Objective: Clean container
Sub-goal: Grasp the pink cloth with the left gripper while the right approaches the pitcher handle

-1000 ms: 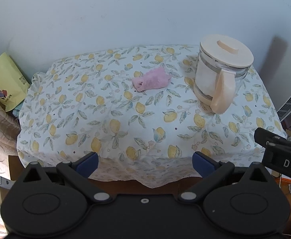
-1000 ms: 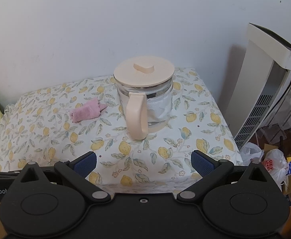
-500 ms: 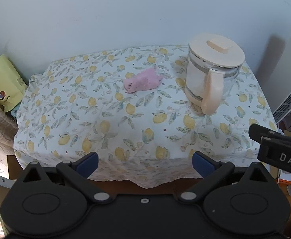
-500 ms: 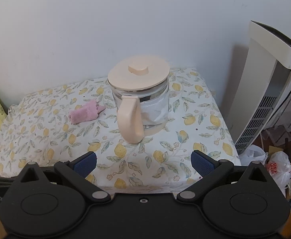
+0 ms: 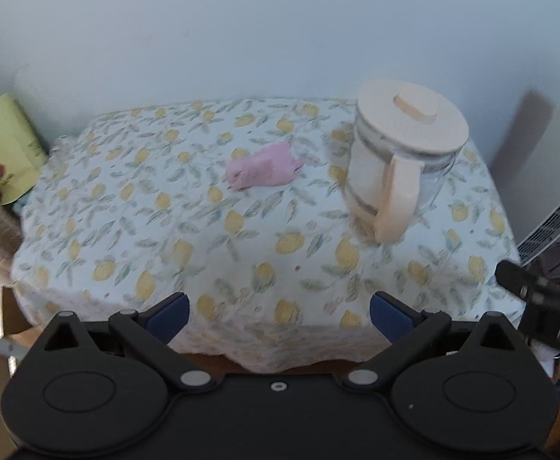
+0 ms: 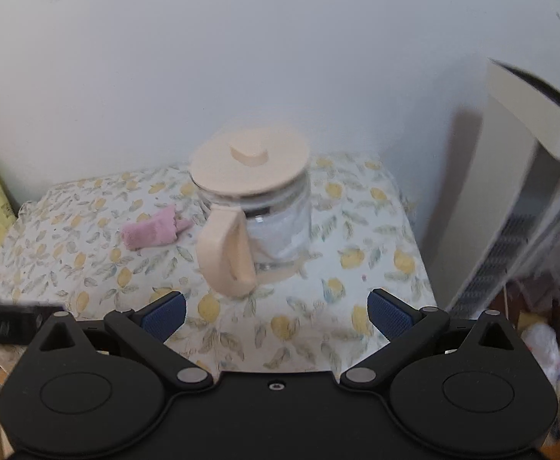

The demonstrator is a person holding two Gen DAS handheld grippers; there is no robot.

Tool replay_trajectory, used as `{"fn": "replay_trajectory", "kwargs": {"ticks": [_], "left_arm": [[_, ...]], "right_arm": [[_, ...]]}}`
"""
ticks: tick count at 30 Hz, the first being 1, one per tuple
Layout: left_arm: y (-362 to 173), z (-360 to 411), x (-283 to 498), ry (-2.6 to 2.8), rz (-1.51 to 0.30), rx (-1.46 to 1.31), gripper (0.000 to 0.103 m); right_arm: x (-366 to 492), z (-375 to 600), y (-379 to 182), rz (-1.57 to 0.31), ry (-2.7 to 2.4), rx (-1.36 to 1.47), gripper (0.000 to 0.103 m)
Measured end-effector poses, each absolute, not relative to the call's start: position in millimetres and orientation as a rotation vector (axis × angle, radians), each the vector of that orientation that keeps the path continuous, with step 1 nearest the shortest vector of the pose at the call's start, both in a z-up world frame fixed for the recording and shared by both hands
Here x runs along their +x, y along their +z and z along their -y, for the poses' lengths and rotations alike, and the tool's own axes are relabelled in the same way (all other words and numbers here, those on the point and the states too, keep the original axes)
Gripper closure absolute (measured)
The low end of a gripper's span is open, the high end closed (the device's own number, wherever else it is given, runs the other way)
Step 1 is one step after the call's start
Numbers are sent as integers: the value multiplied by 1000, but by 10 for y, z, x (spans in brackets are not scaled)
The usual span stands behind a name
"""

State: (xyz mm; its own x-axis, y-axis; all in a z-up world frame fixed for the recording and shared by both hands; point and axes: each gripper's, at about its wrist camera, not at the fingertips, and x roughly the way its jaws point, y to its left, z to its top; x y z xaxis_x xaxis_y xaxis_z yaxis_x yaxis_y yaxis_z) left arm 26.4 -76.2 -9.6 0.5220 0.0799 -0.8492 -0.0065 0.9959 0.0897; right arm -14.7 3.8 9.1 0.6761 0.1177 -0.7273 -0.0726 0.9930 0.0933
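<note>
The jug [image 6: 257, 211], a clear glass body with a cream lid [image 6: 247, 165] seated on top and a cream handle [image 6: 228, 253] turned toward the cameras, stands upright on the right part of the table [image 5: 203, 237], near the back wall. It lies ahead of the right gripper [image 6: 276, 314], a little left of that gripper's midline, with the handle as its nearest part and a strip of lemon-print cloth between handle and fingertips. From the left gripper [image 5: 278, 314] the jug sits ahead and to the right, well apart. A crumpled pink cloth [image 5: 262, 170] lies flat on the table to the left of the jug, apart from it and well ahead of the left gripper. Both grippers have their blue-padded fingers spread wide with nothing between them, and both hover off the table's near edge, looking down at it at a slant. Bare tabletop lies all round the pink cloth and in front of the jug. A white appliance [image 6: 529, 199] stands beside the table's right edge, and a yellow bag [image 5: 2, 157] leans off its left edge. The right gripper's body shows at the right border of the left wrist view.
</note>
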Motion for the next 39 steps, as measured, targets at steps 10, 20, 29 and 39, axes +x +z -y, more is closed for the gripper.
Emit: {"fn": "replay_trajectory", "kwargs": {"ticks": [10,20,29,39], "left_arm": [[-540,497,1296,-15,-1075,143,1],[-1132,67,2484,-50,-1251,-137,1],[-1477,89,2852,-21,-1316,-162,1],[-1843,121,3211,22,-1380,-193,1]], "right_arm": [[263,-278,-14,-801,72,6,0],[809,-655,-147,-898,15,31,2],[1295,-926,-253,-978,-32,52,11],[1353,-1014,-413,-1069,-70,87,12]]}}
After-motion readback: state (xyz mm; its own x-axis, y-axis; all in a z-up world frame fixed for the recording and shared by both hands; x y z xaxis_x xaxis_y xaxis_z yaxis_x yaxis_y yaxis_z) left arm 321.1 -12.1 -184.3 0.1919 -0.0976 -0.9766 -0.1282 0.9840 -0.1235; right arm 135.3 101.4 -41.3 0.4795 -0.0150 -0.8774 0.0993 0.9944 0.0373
